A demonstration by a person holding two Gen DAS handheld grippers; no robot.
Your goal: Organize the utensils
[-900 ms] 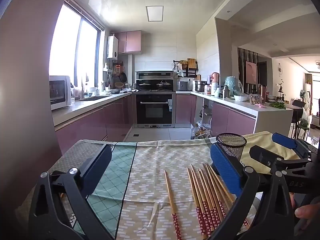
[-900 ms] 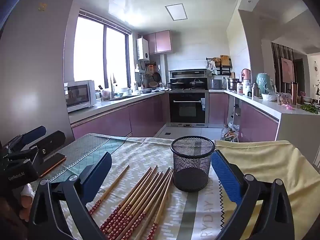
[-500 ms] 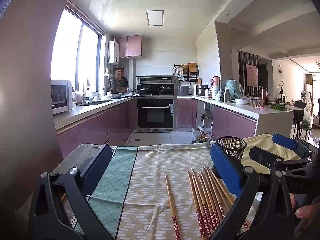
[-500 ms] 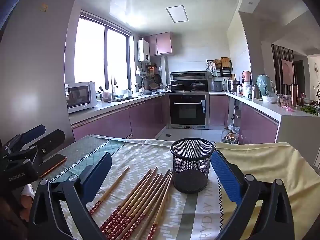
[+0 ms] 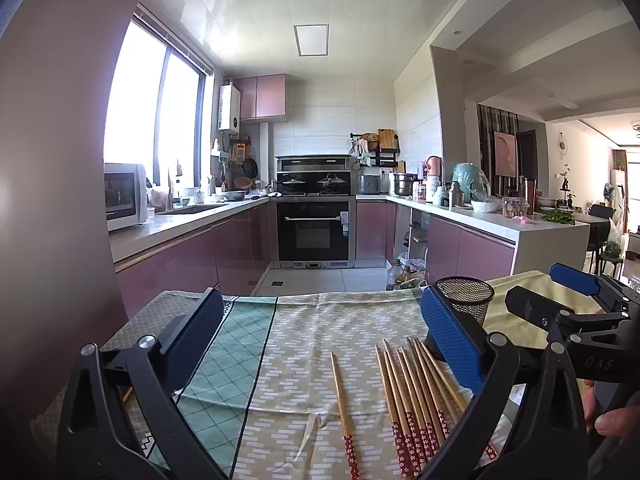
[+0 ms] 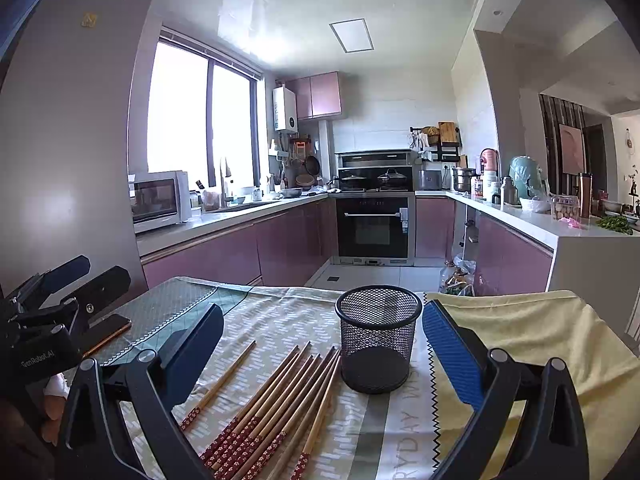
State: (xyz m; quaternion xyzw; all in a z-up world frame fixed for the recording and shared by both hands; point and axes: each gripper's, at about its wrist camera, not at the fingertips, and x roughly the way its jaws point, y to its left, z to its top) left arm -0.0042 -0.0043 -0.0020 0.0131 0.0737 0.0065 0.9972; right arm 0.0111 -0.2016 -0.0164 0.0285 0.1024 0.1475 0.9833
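Note:
Several wooden chopsticks with red patterned ends (image 5: 416,396) lie in a bunch on the tablecloth, and a single chopstick (image 5: 342,408) lies apart to their left. A black mesh cup (image 6: 378,338) stands upright and empty just right of the bunch (image 6: 276,400); it also shows in the left wrist view (image 5: 466,306). My left gripper (image 5: 320,344) is open and empty above the cloth, short of the chopsticks. My right gripper (image 6: 322,346) is open and empty, with the cup and chopsticks ahead between its fingers.
A patterned tablecloth (image 5: 312,320) covers the table, with a yellow cloth (image 6: 520,332) at the right. A phone (image 6: 106,332) lies at the left by the other gripper. Behind the table's far edge are kitchen counters and an oven (image 5: 314,230).
Both views have tilted up slightly, so the table contents sit a little lower in frame. Both grippers stay open; nothing on the table has moved.

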